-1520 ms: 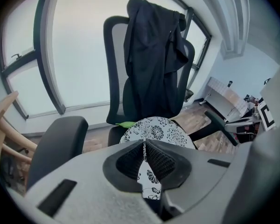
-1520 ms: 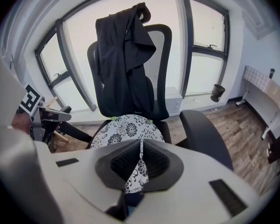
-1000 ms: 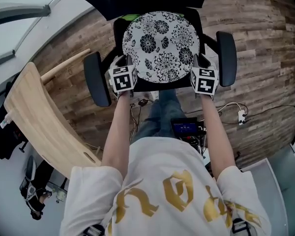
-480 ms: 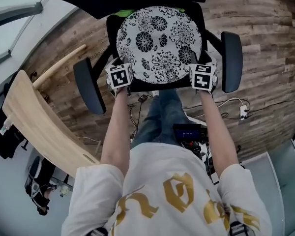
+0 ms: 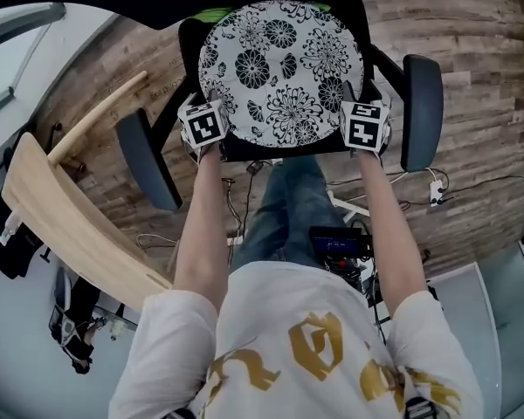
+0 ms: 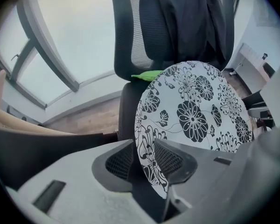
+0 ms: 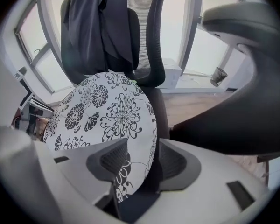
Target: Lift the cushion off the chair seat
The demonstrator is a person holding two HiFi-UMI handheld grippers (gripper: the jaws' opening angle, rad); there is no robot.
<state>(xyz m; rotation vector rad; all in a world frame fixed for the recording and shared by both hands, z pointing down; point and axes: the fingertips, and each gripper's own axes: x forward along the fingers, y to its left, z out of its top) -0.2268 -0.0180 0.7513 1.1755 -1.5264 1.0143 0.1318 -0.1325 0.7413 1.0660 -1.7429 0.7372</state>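
Two claws at work: my left claw [image 6: 144, 160] and right claw [image 7: 137, 160] have just been opening, and each gapes loose round an edge of the round, flower-printed cushion [image 5: 279, 68] lying on the chair seat [image 5: 284, 152]. Only the gripper views catch the dark garment [image 6: 191, 22] draped over the backrest. Padded armrests [image 5: 144, 160] hem me in.

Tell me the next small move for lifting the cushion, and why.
Probably close both jaws. The left hand-held gripper and right hand-held gripper have just been opening, and each straddles an edge of the cushion on the chair seat, pads not yet pressing. Gripping first should let both lift it.
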